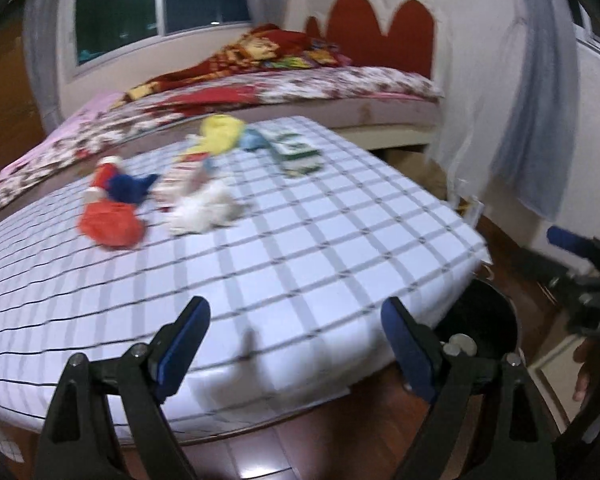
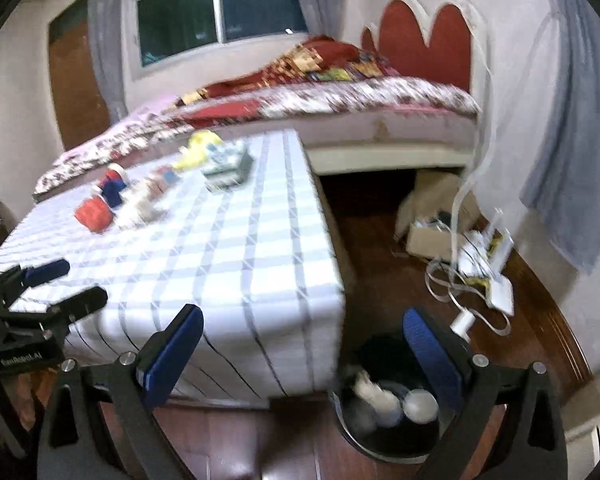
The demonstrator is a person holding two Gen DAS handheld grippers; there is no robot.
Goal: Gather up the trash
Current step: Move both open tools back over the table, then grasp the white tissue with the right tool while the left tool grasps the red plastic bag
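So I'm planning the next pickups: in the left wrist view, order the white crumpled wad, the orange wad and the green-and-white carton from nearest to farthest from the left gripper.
1. White crumpled wad, mid-table, straight ahead of the left gripper.
2. Orange wad, to the wad's left; nearly as close, so these two are hard to separate.
3. Green-and-white carton, clearly farthest, toward the table's far edge by the bed.

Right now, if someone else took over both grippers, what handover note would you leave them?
Left gripper: jaws open, nothing held.
Right gripper: jaws open, nothing held.
Black bin on the floor at the table's near corner already holds some pale pieces.
Left on the checked tablecloth: red wad, white crumpled tissue, blue piece, yellow wrapper, green-and-white pack.
Next: carry these to the bin one at a time.
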